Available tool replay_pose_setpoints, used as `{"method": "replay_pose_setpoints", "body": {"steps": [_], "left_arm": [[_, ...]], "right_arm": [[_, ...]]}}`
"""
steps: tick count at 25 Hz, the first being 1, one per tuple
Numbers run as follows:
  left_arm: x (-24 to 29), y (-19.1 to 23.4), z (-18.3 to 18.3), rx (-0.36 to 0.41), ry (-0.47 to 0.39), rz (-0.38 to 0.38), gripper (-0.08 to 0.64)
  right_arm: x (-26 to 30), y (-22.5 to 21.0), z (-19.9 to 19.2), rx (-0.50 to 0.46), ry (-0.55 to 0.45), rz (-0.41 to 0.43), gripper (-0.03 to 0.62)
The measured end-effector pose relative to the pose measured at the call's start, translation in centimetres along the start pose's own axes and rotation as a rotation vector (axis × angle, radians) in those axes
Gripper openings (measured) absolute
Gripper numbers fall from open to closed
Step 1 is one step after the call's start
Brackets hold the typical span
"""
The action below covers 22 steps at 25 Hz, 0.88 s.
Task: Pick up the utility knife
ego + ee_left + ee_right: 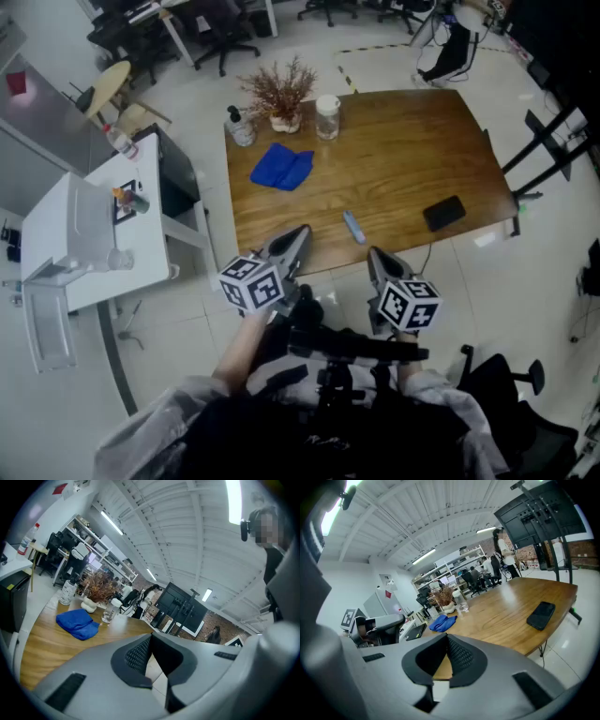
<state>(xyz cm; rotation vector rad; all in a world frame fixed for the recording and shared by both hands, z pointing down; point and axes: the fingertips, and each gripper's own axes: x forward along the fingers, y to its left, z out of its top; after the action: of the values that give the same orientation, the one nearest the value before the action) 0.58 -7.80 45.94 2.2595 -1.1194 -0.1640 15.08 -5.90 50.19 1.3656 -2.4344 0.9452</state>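
Right claw (375, 255), clenched empty, hanging nearest utility knife (353, 226), lying lengthwise just ahead-left on desk (403, 150); left claw (298, 234) clenched too.

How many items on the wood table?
6: bottle, dried plant, jar along the far edge; blue cloth before them; utility knife and black phone near the front edge. None seems hidden.

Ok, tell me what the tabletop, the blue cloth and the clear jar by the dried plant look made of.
Tabletop: wood or wood veneer, brown with grain streaks and a soft sheen.
Blue cloth: soft fabric, matte, crumpled into folds.
Clear jar: glass or clear plastic, as the body is see-through; the pictures don't show which.
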Motion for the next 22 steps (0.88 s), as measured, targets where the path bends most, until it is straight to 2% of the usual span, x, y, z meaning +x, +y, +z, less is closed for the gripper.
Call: {"method": "replay_pose_setpoints", "body": {"steps": [3, 4, 5, 8, 13, 19, 22], "left_arm": [[0.7, 2.3, 1.1, -0.003, 0.013, -0.009, 0.002], [0.9, 3.0, 1.4, -0.005, 0.018, -0.012, 0.002], [1.2, 3.6, 1.6, -0.008, 0.024, -0.016, 0.002], [2.0, 5.1, 2.0, -0.022, 0.040, -0.033, 0.002], [3.6, 6.6, 2.4, -0.039, 0.069, -0.073, 0.002], [4.8, 7.7, 2.8, -0.044, 0.099, -0.107, 0.002], [4.7, 8.6, 3.4, -0.044, 0.100, -0.109, 0.003]], "right_arm": [[2.7, -0.1, -0.3, -0.018, 0.027, 0.014, 0.016], [3.6, -0.1, -0.6, -0.027, 0.050, 0.020, 0.048], [4.5, -0.2, -1.1, -0.041, 0.079, 0.020, 0.116], [6.8, -1.7, -2.4, -0.115, 0.151, -0.050, 0.183], [11.9, -5.1, -4.1, -0.223, 0.263, -0.199, 0.201], [16.4, -6.7, -6.0, -0.400, 0.411, -0.306, 0.201], [17.1, -7.2, -7.2, -0.423, 0.465, -0.333, 0.199]]}}
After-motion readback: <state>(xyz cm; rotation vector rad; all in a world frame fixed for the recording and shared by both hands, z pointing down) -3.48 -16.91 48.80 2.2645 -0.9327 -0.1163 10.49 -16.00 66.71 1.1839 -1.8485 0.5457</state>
